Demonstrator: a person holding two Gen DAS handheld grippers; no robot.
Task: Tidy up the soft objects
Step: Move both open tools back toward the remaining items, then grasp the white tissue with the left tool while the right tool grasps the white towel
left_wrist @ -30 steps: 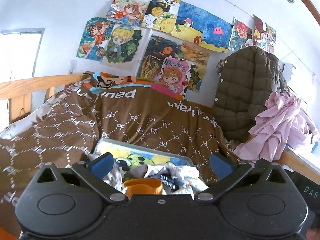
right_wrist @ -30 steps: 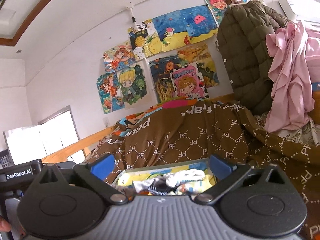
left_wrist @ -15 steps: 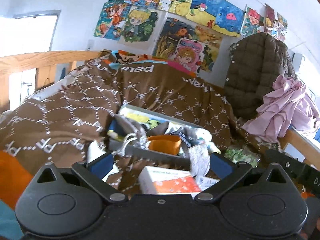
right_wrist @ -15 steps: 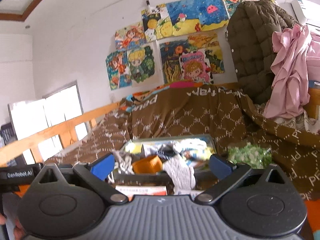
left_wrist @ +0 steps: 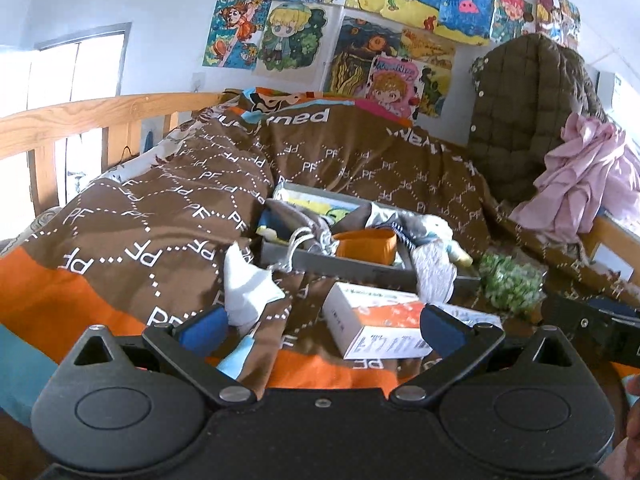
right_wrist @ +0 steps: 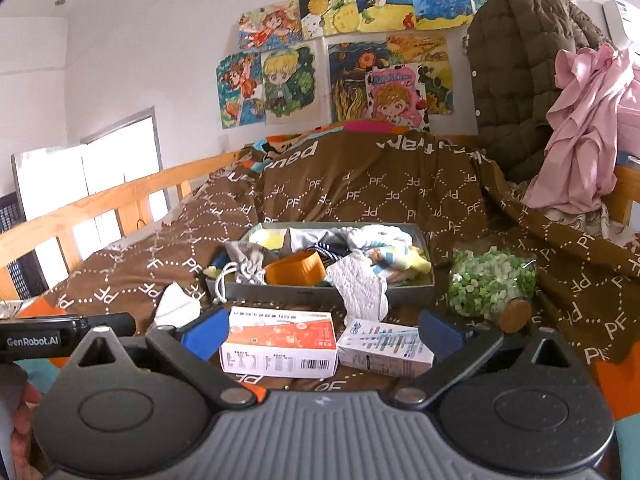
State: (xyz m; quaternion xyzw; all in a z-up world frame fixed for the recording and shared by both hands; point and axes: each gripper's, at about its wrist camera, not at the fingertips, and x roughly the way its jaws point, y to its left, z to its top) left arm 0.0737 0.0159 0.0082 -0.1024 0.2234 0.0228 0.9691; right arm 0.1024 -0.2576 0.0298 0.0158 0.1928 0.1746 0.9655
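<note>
Left gripper (left_wrist: 322, 326): fingers wide, empty; white cloth (left_wrist: 246, 288) just beyond left finger.
Right gripper (right_wrist: 322, 330): fingers wide, empty; grey tray (right_wrist: 320, 292) of soft things farther off.

Both wrist views toward tray (left_wrist: 360, 272)

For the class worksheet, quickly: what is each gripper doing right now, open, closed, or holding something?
Left gripper: open, holding nothing.
Right gripper: open, holding nothing.
</note>
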